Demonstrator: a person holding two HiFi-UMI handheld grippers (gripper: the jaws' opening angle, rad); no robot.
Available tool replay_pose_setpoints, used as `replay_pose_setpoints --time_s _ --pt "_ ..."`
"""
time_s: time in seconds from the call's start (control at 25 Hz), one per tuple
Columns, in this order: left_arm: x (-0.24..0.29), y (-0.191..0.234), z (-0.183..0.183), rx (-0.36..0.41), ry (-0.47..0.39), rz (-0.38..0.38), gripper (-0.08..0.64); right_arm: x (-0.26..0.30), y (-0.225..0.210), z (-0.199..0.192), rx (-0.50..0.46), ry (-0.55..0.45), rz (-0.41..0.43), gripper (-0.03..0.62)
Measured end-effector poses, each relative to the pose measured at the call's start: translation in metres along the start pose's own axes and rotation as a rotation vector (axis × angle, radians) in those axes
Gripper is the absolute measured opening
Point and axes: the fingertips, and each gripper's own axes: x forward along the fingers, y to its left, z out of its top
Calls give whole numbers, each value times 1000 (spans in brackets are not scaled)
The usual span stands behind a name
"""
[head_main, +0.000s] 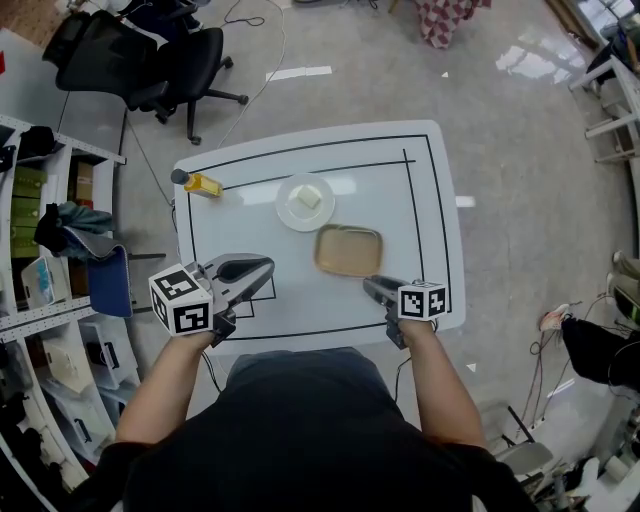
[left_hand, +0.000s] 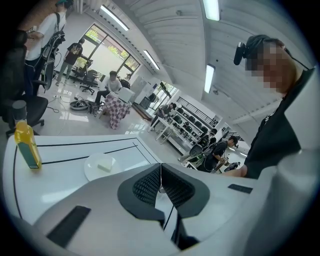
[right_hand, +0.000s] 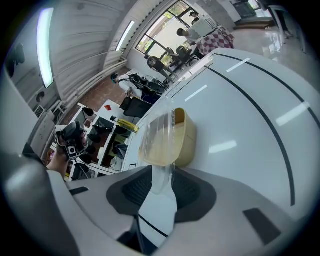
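Head view, L to R, on white table (head_main: 400, 180) w/ black border lines.

(a) Bottle (head_main: 202, 184) of yellow liquid w/ dark cap, lying at far-left corner of the table, near the border line.

(b) Left gripper (head_main: 262, 266) over near-left part of the table, well apart from bottle and plate. Jaws clenched pad to pad, nothing between them (left gripper view).

(c) White round plate (head_main: 290, 212), mid-table toward the far side, carrying one small white block (head_main: 307, 199).

(d) Shallow beige container (head_main: 349, 250), rounded-rectangular, just near-right of the plate, between plate and right gripper.

(e) Right gripper (head_main: 372, 287) at container's near-right corner. Right gripper view: jaws grasping near edge of a clear lid (right_hand: 159, 135), which stands tilted against the container's rim. Whether the far edge is seated: cannot tell.
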Motion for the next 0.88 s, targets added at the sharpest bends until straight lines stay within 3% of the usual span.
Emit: replay_pose_setpoints --time_s 0.2,0.64,0.88 --pt "-6 -1 -3 -5 6 6 23 -1 -3 -3 -7 1 -22 124" --pt "-15 -16 -3 13 -18 -5 23 -4 23 -6 25 -40 43 87" --pt "-18 -30 -5 22 -19 -3 23 -13 23 -10 6 -46 11 72"
